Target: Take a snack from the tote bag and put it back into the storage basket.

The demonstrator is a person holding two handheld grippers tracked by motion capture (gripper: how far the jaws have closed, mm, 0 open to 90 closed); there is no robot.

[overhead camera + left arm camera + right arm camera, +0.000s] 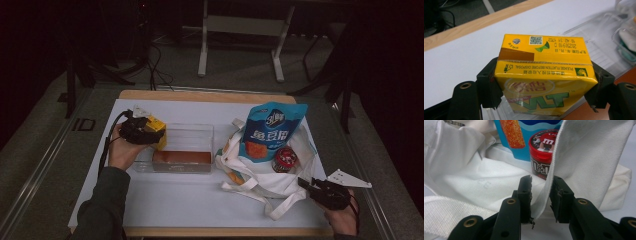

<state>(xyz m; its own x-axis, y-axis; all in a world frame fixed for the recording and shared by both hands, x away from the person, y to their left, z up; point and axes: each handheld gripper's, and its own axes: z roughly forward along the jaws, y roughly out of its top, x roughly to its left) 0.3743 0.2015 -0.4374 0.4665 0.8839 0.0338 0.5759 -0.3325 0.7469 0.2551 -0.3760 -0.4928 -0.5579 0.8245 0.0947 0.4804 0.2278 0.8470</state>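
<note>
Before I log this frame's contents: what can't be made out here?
- Yellow drink carton: its bottom is cut off by the left gripper view's lower edge.
- Red candy jar: its right side hides behind the white tote bag.
- Brown block in the clear tray: too blurred to identify, high view.

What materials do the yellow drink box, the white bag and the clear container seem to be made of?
Yellow drink box: probably coated paperboard, slightly glossy, with folded seams and printed text.
White bag: seemingly cotton canvas, matte, with a visible weave and stitched edge.
Clear container: likely rigid plastic, transparent, with shiny walls.
</note>
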